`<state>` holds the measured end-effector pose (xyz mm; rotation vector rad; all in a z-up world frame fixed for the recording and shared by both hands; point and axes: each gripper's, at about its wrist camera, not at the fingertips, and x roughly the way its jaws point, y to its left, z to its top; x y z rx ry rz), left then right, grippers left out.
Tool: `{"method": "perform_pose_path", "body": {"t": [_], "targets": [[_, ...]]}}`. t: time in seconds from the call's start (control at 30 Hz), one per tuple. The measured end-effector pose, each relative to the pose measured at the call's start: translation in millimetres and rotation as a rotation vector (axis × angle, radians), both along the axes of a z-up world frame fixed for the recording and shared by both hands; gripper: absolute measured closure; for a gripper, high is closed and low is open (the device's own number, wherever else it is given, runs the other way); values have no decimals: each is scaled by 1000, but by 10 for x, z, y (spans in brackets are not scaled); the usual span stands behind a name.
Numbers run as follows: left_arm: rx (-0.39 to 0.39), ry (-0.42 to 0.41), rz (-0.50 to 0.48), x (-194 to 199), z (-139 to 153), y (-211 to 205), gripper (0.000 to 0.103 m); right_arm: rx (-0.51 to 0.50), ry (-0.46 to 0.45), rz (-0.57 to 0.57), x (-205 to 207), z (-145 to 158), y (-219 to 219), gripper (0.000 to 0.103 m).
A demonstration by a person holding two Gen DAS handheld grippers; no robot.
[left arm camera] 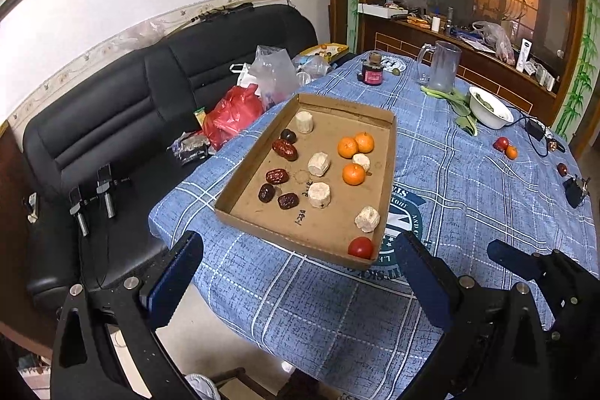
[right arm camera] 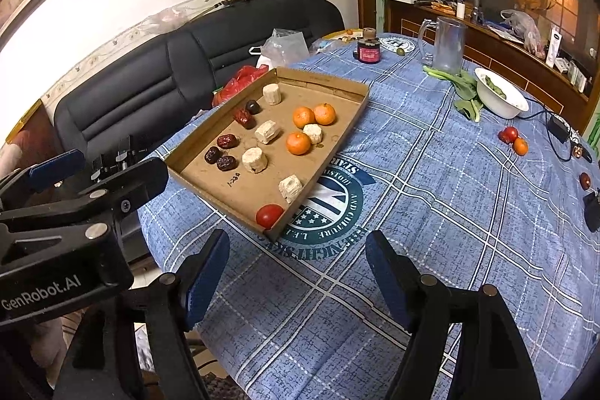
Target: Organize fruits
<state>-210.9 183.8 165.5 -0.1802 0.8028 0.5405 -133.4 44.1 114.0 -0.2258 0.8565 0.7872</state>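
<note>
A shallow cardboard tray [left arm camera: 300,246] [right arm camera: 217,201] lies on the blue checked tablecloth. It holds three oranges [left arm camera: 353,174] [right arm camera: 299,143], several dark red dates [left arm camera: 277,176] [right arm camera: 227,141], several pale cut chunks [left arm camera: 319,194] [right arm camera: 254,160] and a red tomato [left arm camera: 360,247] [right arm camera: 269,215] in its near corner. My left gripper [left arm camera: 300,283] is open and empty just short of the tray's near edge. Beside it, my right gripper [right arm camera: 298,272] is open with only cloth between its fingers. Far right on the cloth lie a red fruit [left arm camera: 501,143] [right arm camera: 509,134], a small orange [left arm camera: 511,152] [right arm camera: 520,146] and a lone date [left arm camera: 561,169] [right arm camera: 585,179].
A glass mug [left arm camera: 444,66], a white bowl [left arm camera: 489,107] with greens beside it and a dark jar [left arm camera: 372,74] stand at the table's far end. Cables and a black adapter [left arm camera: 534,128] lie at the right edge. A black sofa [left arm camera: 112,122] with plastic bags stands left of the table.
</note>
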Motion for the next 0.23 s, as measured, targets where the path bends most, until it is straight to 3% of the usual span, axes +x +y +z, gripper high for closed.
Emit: {"method": "perform_pose_path", "body": {"t": [0.23], "targets": [[-53,23,36,30,-67,104,1,-4,5,4,34,-21,-11,23]]}}
